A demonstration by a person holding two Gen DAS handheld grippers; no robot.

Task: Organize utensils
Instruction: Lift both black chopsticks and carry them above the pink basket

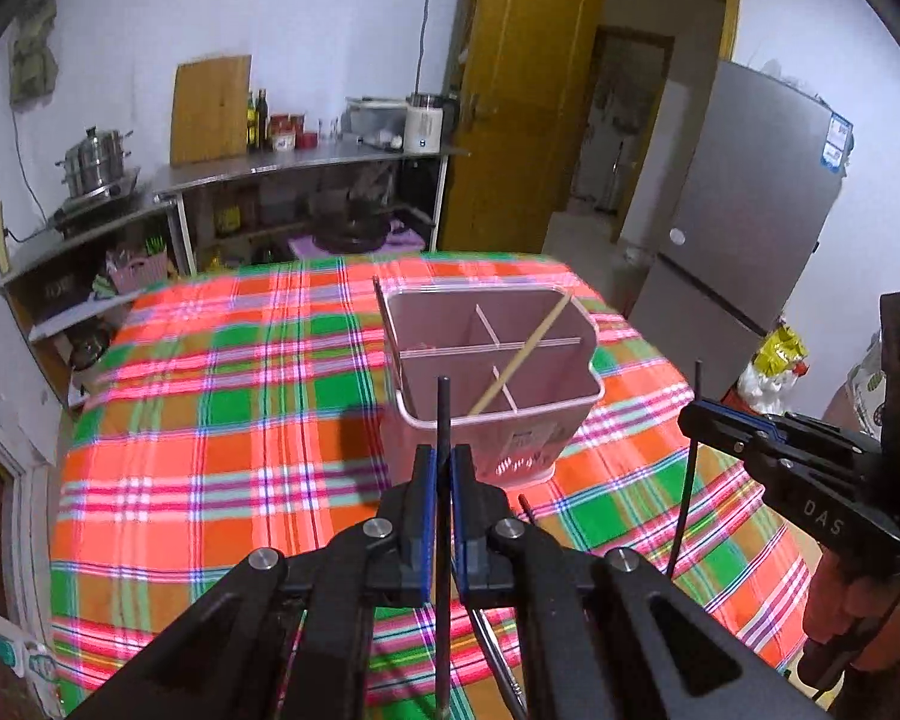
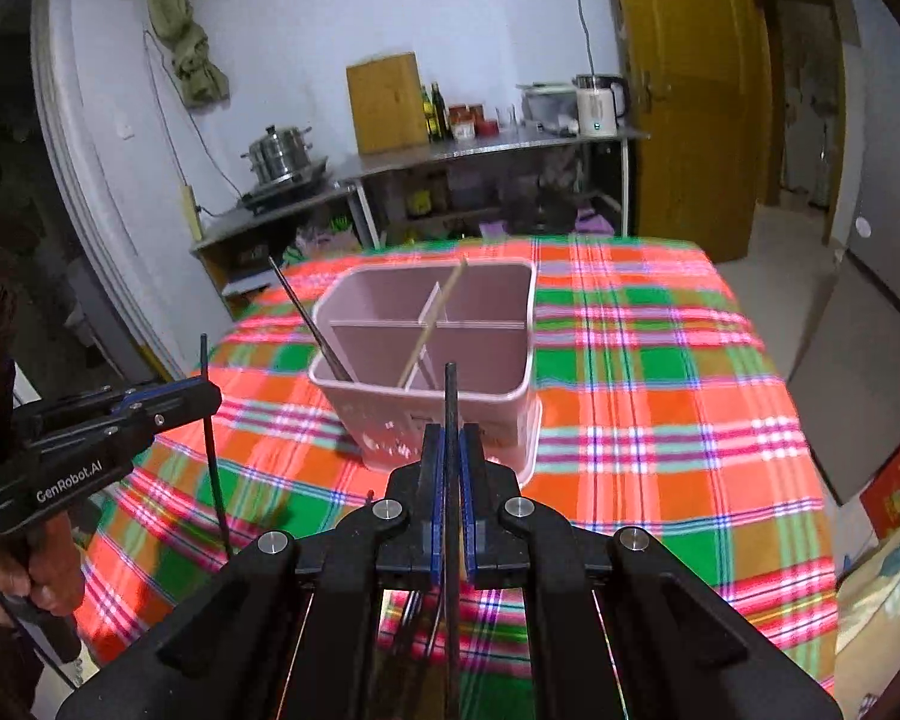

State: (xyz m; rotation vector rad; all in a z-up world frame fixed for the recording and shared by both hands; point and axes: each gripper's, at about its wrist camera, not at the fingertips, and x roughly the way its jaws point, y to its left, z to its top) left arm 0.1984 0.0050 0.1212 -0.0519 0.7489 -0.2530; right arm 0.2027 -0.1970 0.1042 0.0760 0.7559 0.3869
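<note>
A pink utensil holder [image 1: 498,420] [image 2: 450,414] with inner dividers stands on the plaid table. Inside it a wooden chopstick [image 1: 525,354] [image 2: 435,321] leans across, and a dark chopstick [image 1: 384,312] [image 2: 309,318] leans in its left corner. My left gripper [image 1: 444,456] [image 2: 210,390] is shut on a black chopstick [image 1: 443,408] [image 2: 216,480] held upright, above the table, short of the holder. To its right, my right gripper [image 2: 450,438] [image 1: 693,414] is shut on another black chopstick [image 2: 450,390] [image 1: 687,492], also upright and short of the holder. A hand grips each handle.
More utensils [image 1: 501,660] [image 2: 414,618] lie on the plaid cloth [image 1: 222,420] under the grippers. Behind the table stand a steel shelf [image 1: 306,162] with pots and bottles, a yellow door [image 1: 528,90] and a grey fridge [image 1: 744,210]. Bags [image 1: 774,366] sit at the right.
</note>
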